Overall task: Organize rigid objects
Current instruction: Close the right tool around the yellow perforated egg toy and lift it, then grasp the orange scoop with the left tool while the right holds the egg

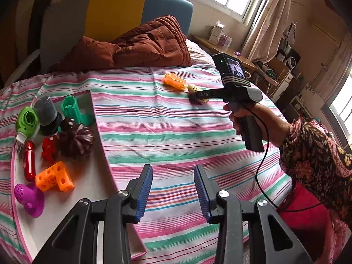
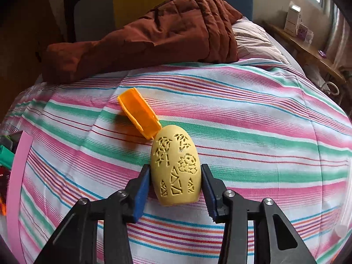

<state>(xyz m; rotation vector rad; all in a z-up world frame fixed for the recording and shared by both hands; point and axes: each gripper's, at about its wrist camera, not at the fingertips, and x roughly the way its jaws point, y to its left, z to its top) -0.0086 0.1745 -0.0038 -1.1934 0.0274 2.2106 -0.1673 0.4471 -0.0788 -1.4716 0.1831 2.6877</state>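
Blue pads (image 2: 142,189) of my right gripper (image 2: 175,190) sit on either flank of the yellow egg-shaped piece (image 2: 176,165), and they look pressed against its sides, so I am gripping it where it lies on the striped bedsheet (image 2: 264,132). Its carved face, a bear and bamboo sprigs cut into it, is turned up toward me. Touching its far rounded end is the orange scoop-shaped piece (image 2: 138,112), lying flat on the sheet and angled away to the left. My left gripper (image 1: 173,192) hangs over the sheet with its ribbed pads parted and only cloth showing between them. From that side I can see my right hand (image 1: 242,118) wrapped around its gripper's handle, a patterned sleeve (image 1: 316,154) behind it. Left of my left gripper lies the white tray (image 1: 92,176) with a pink rim, and in it a purple perforated piece (image 1: 29,198), an orange block with holes (image 1: 55,177), a red cylinder (image 1: 29,162), a dark ribbed pinecone-like piece (image 1: 76,137), a green round piece (image 1: 27,121), a grey cup (image 1: 47,114) and a teal piece (image 1: 73,110). At the head of the bed a brown quilt (image 2: 154,33) is bunched up.
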